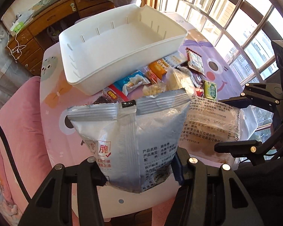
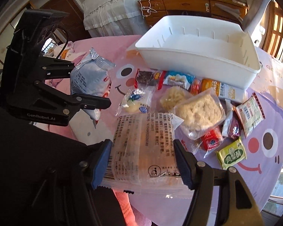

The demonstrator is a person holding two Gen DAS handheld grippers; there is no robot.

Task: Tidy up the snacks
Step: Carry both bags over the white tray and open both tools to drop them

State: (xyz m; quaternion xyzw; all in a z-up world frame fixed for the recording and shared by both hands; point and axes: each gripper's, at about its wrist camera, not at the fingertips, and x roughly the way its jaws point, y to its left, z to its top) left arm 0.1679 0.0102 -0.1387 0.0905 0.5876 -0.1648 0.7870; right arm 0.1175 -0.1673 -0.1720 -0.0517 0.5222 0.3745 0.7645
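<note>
A silver-blue snack bag (image 1: 137,131) hangs lifted above the table, and my left gripper (image 1: 137,169) is shut on its lower part. In the right wrist view the same bag (image 2: 88,79) sits between the left gripper's fingers (image 2: 91,82). My right gripper (image 2: 141,162) is shut on a clear packet of pale brown snacks (image 2: 141,141), its blue pads pressing both sides. The left wrist view has that packet (image 1: 211,124) and the right gripper (image 1: 219,124) at the right. An empty white bin (image 1: 122,56) (image 2: 198,56) stands beyond a pile of loose snacks.
Several small packets lie on the pink and purple cartoon tablecloth (image 2: 264,113) in front of the bin, among them a green packet (image 2: 232,154) and a clear pack of pale cakes (image 2: 198,111). A wooden desk (image 2: 179,5) stands behind, and barred windows (image 1: 235,18) at the right.
</note>
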